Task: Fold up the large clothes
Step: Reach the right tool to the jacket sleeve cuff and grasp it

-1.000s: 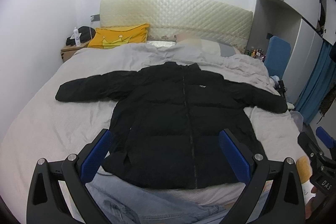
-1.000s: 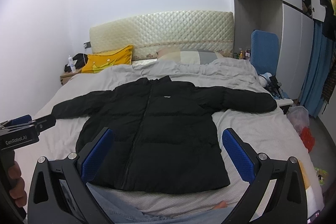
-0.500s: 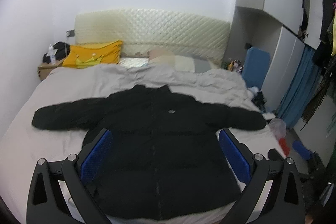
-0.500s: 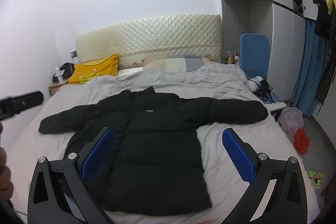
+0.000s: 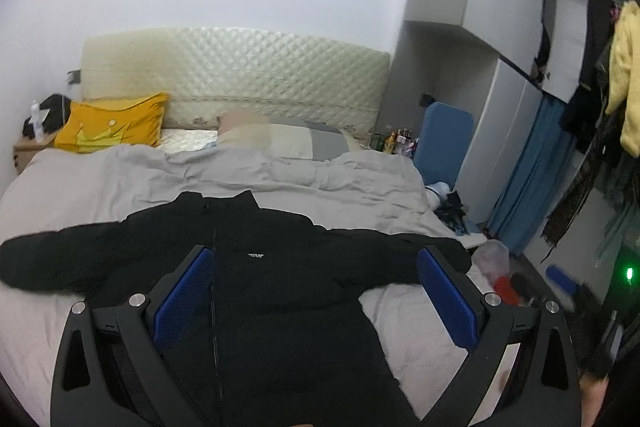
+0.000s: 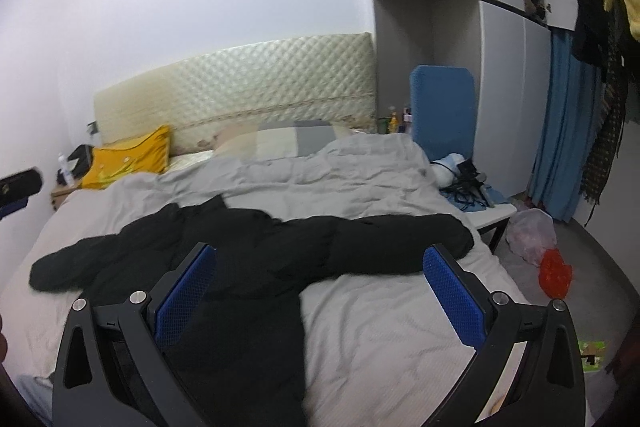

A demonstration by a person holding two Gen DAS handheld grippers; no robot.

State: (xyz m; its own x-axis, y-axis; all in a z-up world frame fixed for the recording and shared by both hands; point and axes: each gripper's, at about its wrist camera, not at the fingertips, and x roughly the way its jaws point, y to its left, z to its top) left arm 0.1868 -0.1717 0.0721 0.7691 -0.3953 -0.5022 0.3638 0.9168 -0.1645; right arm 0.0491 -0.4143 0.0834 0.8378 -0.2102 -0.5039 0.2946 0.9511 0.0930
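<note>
A black puffer jacket (image 5: 280,291) lies face up on the grey bed cover (image 5: 120,179), zipped, with both sleeves spread out to the sides. It also shows in the right wrist view (image 6: 248,267), its right sleeve (image 6: 400,243) reaching toward the bed's right edge. My left gripper (image 5: 316,291) is open and empty, held above the jacket's chest. My right gripper (image 6: 320,287) is open and empty, above the jacket's right side and the bare cover.
A yellow pillow (image 5: 112,123) and a grey pillow (image 5: 288,143) lie by the quilted headboard (image 5: 240,67). A nightstand (image 5: 28,151) stands at the left. Right of the bed are a blue board (image 6: 444,107), a white side table (image 6: 488,215), bags on the floor (image 6: 554,273) and wardrobes.
Both grippers have swung toward the right and moved forward over the jacket. The jeans at the near bed edge have left the view. The jacket has not moved.
</note>
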